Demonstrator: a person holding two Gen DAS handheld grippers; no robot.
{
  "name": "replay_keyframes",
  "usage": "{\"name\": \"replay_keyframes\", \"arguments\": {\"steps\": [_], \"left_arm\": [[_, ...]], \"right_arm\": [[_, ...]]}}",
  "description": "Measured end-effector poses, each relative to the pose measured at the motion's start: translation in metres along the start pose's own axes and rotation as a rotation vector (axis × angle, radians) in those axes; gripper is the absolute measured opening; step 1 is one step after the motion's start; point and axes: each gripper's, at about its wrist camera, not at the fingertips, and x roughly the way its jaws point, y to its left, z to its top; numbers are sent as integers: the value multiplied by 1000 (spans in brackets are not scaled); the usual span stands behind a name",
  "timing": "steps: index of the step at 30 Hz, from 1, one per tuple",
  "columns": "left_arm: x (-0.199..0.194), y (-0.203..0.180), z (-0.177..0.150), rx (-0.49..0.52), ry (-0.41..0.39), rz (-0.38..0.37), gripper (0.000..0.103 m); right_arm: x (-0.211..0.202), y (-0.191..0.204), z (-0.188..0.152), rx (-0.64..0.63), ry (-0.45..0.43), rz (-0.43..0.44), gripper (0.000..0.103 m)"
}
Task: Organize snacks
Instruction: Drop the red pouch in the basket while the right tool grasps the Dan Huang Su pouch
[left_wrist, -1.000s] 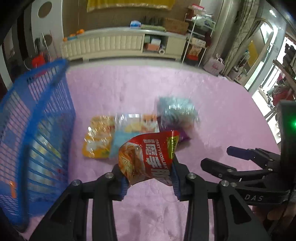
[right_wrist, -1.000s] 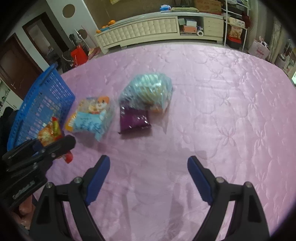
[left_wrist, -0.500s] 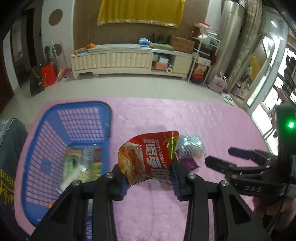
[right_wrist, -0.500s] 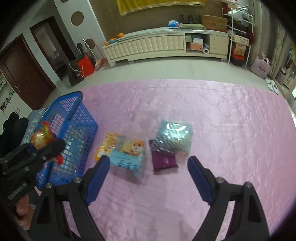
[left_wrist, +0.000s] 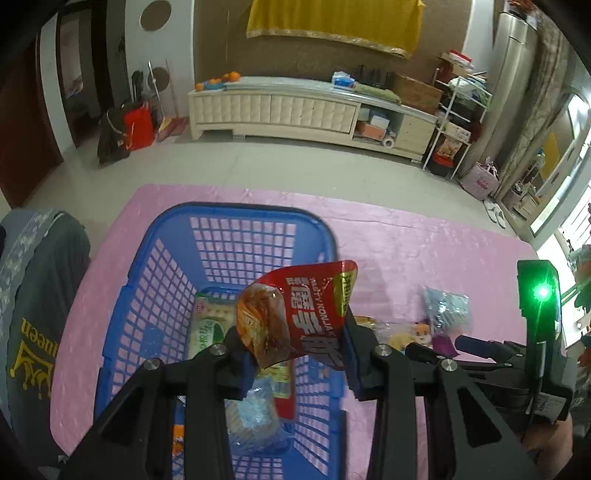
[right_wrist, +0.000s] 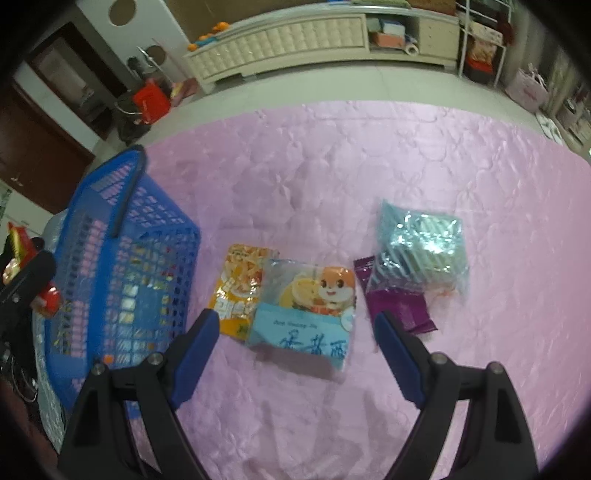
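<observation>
red konjac snack packet (left_wrist: 303, 314) clamped in left gripper (left_wrist: 295, 354), suspended above blue basket (left_wrist: 236, 236) holding other snacks. right gripper (right_wrist: 295, 350) spread wide, gripping nothing, above light-blue packet (right_wrist: 306, 314) on pink cloth (right_wrist: 369, 166).

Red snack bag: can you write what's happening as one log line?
left tool: shut on crinkly red foil snack bag | above blue plastic mesh basket | right tool: open, empty

Your left hand-held gripper (left_wrist: 295, 354) swung the red snack pouch (left_wrist: 306, 314) left from above the loose packets; it now hangs over the blue basket (left_wrist: 155, 295). Your right hand-held gripper (right_wrist: 295, 350) pulled back, now facing the cartoon-print packet (right_wrist: 306, 306).
</observation>
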Motion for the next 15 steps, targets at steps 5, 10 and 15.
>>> {"name": "replay_keyframes", "arguments": {"steps": [5, 10, 15], "left_arm": [[15, 19, 4, 1, 29, 30, 36], [41, 43, 10, -4, 130, 35, 36], [59, 38, 6, 55, 171, 37, 36]], "right_arm": [[28, 6, 5, 7, 49, -26, 88], [45, 14, 3, -16, 55, -103, 88], [53, 22, 5, -53, 35, -179, 81]]}}
